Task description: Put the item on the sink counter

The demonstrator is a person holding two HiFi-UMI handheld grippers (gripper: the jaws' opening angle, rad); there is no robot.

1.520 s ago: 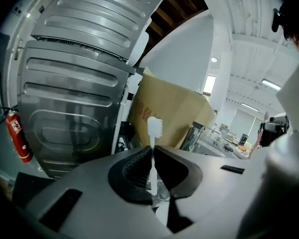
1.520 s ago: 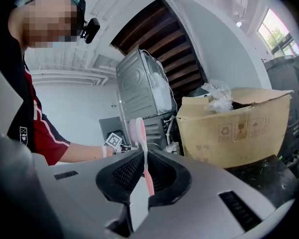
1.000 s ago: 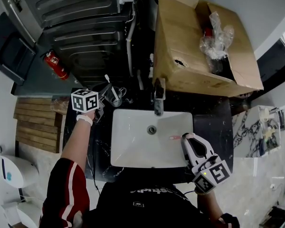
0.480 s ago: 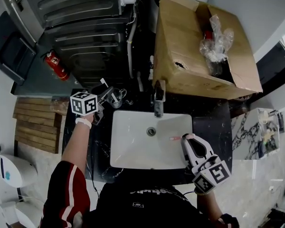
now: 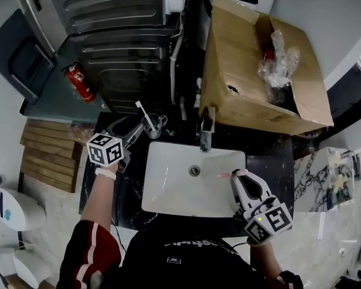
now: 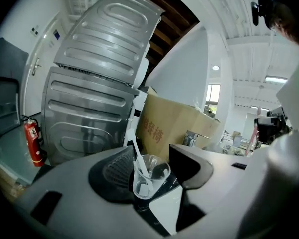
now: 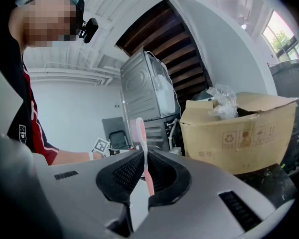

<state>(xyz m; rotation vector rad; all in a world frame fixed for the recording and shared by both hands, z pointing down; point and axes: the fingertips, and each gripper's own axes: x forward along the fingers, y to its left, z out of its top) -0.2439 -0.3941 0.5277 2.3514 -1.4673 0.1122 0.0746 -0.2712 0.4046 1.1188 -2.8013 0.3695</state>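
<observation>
Parked cup (image 5: 153, 125) at sink's (image 5: 168, 152) eleven o'clock, just opening left gripper (image 5: 131, 132) clear of it; likely yet to place toothbrush (image 7: 145, 171) clamped in right gripper (image 5: 239, 178).

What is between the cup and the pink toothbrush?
The white sink basin lies between the clear cup and the pink toothbrush, seen in the head view.
</observation>
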